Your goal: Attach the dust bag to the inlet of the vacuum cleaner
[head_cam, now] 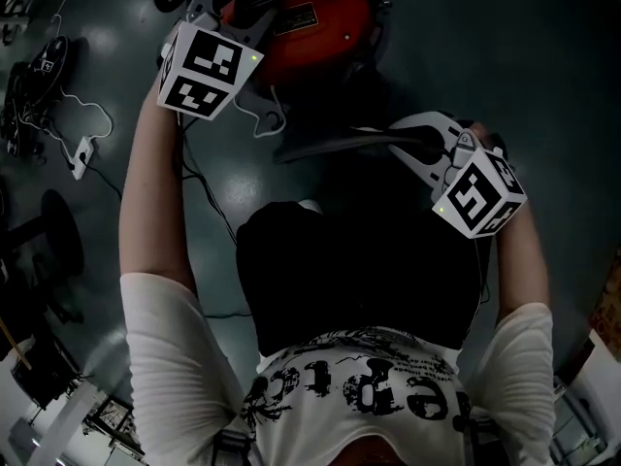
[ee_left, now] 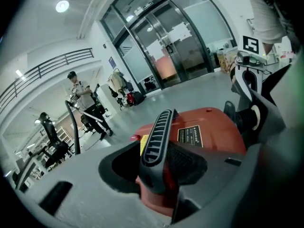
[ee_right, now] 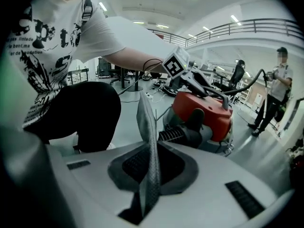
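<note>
White printed T-shirt (head_cam: pixel 359 396) and a black-trousered knee (head_cam: pixel 340 270) are filling the near edge of the head view. Beyond the knee, the right gripper (ee_right: pixel 153 167) is pinching the dust bag (ee_right: pixel 148 122). Its jaws are nearly together on a thin grey mesh edge. That edge is standing upright between them, long axis running away from the jaws toward the vacuum cleaner (head_cam: pixel 310 17). The vacuum is lying ahead and to the left of that gripper, bag not yet on it. A dark ribbed stub (ee_right: pixel 183 133) is showing low on its near side, likely the inlet, cannot confirm. The left gripper (ee_left: pixel 159 160) is hovering over the red top with jaws wide apart. The black ribbed handle (ee_left: pixel 156 127) is sitting between them with a gap on one side, so not clamped. Right hand is nearer the stub, so judging the bag needs carrying forward-left. Knee and floor cables (head_cam: pixel 218 207) are crowding that path. A person with a hose (ee_left: pixel 88 106) is standing well apart.
</note>
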### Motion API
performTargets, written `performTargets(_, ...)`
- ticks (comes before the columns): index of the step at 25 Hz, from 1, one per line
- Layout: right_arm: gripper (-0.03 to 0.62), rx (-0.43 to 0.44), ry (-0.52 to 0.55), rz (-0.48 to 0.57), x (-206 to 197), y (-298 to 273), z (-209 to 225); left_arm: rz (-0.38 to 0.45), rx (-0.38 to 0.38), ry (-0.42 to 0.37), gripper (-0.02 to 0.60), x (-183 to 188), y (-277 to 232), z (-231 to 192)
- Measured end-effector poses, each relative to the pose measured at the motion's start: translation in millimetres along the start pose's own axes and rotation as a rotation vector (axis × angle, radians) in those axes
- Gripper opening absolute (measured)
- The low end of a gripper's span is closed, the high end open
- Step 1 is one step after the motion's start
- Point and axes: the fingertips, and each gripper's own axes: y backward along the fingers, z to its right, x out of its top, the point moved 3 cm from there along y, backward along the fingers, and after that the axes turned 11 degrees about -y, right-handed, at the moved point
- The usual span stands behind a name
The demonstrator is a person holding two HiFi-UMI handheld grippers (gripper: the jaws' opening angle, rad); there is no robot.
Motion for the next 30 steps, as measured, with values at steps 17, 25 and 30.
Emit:
performTargets(17, 0.04, -0.15, 0.185, -0.04, 1.9, -2.8, 10.2, 0.11, -0.081, -0.01, 0.15, 1.7, 1.7, 0.9)
performTargets(25, 0.046, -0.162, 0.275, -0.077, 6.0, -5.6, 8.8, 0.072, -0.09, -0.004, 0.15, 3.1, 2.4, 0.4)
performTargets(30, 0.046, -0.176, 0.226, -0.083, 1.5, -1.5, 12.6, 0.069, -0.102, -0.003, 0.15, 3.3, 3.5, 0.6)
